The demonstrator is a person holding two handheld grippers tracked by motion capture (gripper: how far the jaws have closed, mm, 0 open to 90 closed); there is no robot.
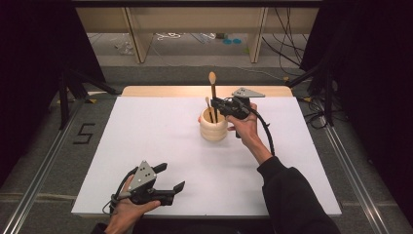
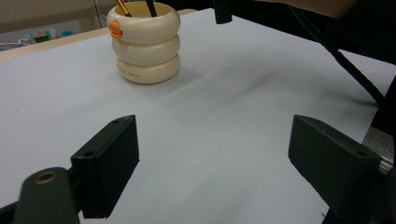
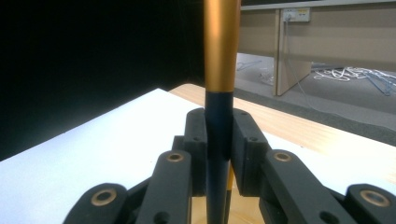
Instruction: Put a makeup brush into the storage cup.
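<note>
White board (image 1: 160, 141) is covering the table, with a strip of bare wood showing along its far edge at 12 o'clock; dark curtains are hanging at both sides, and cables are lying on the grey floor beyond.

Toward 12 o'clock on the board, a cream holder (image 1: 214, 127) made of 3 stacked rings is standing upright; in the left gripper view the holder (image 2: 144, 42) is sitting at 11 o'clock with a small orange mark on its top ring.

Right gripper (image 1: 220, 104) is hovering over the holder's mouth, the right hand (image 1: 246, 127) gripping it from 3 o'clock; its jaws are pressing together on a spoon (image 1: 213, 92) with a dark and gold handle, which is standing upright with its pale bowl at 12 o'clock above the holder; in the right gripper view the spoon (image 3: 221, 93) is rising straight between the 2 jaws; a second pale utensil (image 1: 208, 105) is poking out of the holder just beside it.

Left gripper (image 1: 171, 177) is resting near the board's edge at 7 o'clock, held by the left hand (image 1: 127, 209); its jaws are spread wide apart, pinching nothing, pointing toward 3 o'clock.
</note>
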